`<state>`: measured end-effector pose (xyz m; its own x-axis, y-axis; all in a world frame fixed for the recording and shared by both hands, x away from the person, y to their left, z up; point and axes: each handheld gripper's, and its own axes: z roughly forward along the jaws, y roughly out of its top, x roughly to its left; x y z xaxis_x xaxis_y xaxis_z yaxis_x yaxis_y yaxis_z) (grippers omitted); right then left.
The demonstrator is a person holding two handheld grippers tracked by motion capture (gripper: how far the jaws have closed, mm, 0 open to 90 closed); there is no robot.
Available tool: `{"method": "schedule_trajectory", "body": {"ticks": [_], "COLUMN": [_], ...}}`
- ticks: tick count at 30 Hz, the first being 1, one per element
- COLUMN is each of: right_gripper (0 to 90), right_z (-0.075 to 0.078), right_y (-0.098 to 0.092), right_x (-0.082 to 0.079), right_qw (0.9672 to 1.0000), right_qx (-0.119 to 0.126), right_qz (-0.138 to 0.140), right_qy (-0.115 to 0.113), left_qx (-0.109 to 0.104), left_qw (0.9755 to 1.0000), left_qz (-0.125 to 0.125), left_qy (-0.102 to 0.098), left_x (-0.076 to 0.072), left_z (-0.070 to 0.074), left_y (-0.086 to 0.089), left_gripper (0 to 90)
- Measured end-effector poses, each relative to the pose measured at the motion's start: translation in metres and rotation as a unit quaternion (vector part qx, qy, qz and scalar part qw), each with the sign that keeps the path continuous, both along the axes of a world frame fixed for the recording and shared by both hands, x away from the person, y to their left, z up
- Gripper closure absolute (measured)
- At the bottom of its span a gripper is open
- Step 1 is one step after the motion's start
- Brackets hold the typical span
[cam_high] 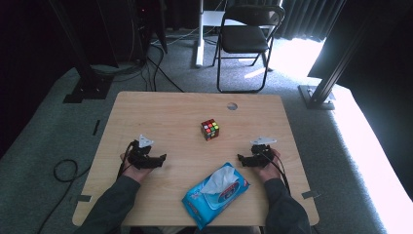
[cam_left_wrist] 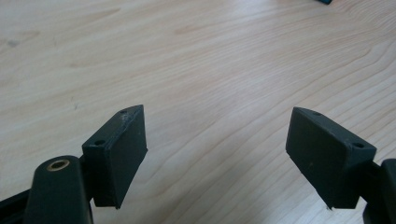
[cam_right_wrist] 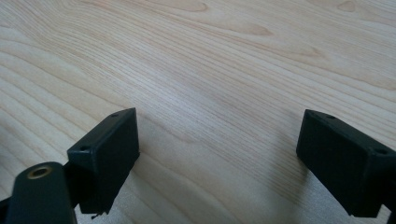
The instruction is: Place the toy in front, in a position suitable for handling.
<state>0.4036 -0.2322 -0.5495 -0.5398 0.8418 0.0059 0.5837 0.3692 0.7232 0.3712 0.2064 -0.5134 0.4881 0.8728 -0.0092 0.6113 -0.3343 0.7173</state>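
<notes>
My left gripper [cam_high: 163, 158] and right gripper [cam_high: 239, 157] rest on the wooden table [cam_high: 160, 112], jaws spread wide and empty. A pack of wet wipes [cam_high: 215, 194] lies between them near my edge; the Rubik's cube [cam_high: 210, 129] sits farther out at centre.

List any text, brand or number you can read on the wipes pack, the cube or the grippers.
Nothing can be read.
Wipes pack: red and white print on the blue wrapper, too blurred to read.
Puzzle cube: coloured squares, no lettering visible.
Left gripper and right gripper: plain black jaws, open, no markings.
</notes>
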Motion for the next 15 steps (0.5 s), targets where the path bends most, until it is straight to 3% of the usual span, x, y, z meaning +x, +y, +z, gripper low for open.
{"method": "schedule_trajectory", "body": {"ticks": [15], "right_gripper": [12.8], "right_z": [0.000], "right_y": [0.000], "right_x": [-0.001], "right_qw": [1.0000], "right_qx": [0.001], "right_qz": [0.003], "right_qy": [0.001], "left_qx": [0.009], "left_qw": [0.9985], "left_qz": [-0.048], "left_qy": [-0.022], "left_x": [0.011], "left_z": [0.017], "left_y": [-0.030], "left_gripper": [20.0]}}
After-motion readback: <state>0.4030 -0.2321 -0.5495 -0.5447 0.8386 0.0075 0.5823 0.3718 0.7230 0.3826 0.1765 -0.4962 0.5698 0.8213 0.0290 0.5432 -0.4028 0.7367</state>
